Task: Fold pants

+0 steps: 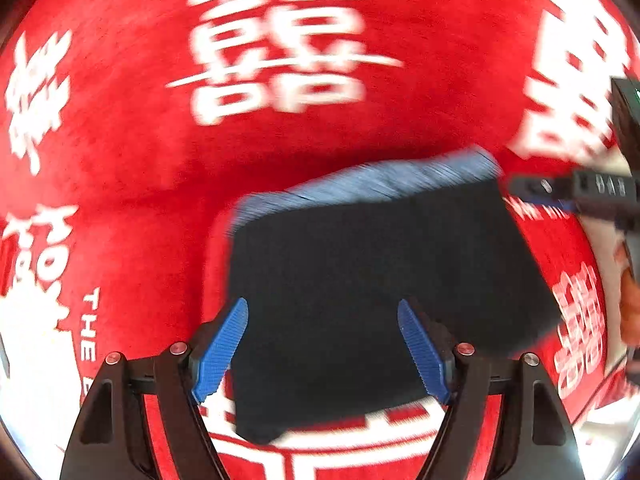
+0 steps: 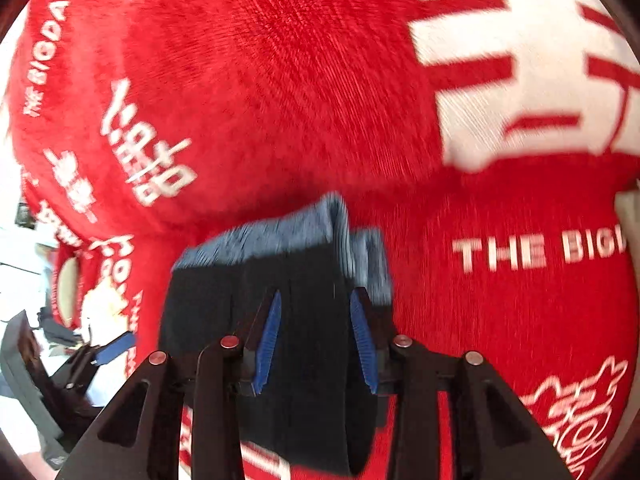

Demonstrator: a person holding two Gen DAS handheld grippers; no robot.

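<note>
We see the left gripper (image 1: 323,346) spread wide above the folded dark pants (image 1: 372,280), touching nothing. The right gripper (image 2: 316,340) stands partly apart, the pants (image 2: 288,320) beneath its pads, unclamped, on the red blanket (image 2: 280,80).

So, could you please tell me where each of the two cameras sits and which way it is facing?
Left wrist view: sits on the left tool, facing steeply down at the folded dark pants on a red blanket; own blue fingers stand wide apart, and the right tool enters at the right edge.
Right wrist view: sits on the right tool, facing down at the pants between its parted fingers; the left tool shows lower left.
Shared: the pants, the blanket, and each other's tool.
</note>
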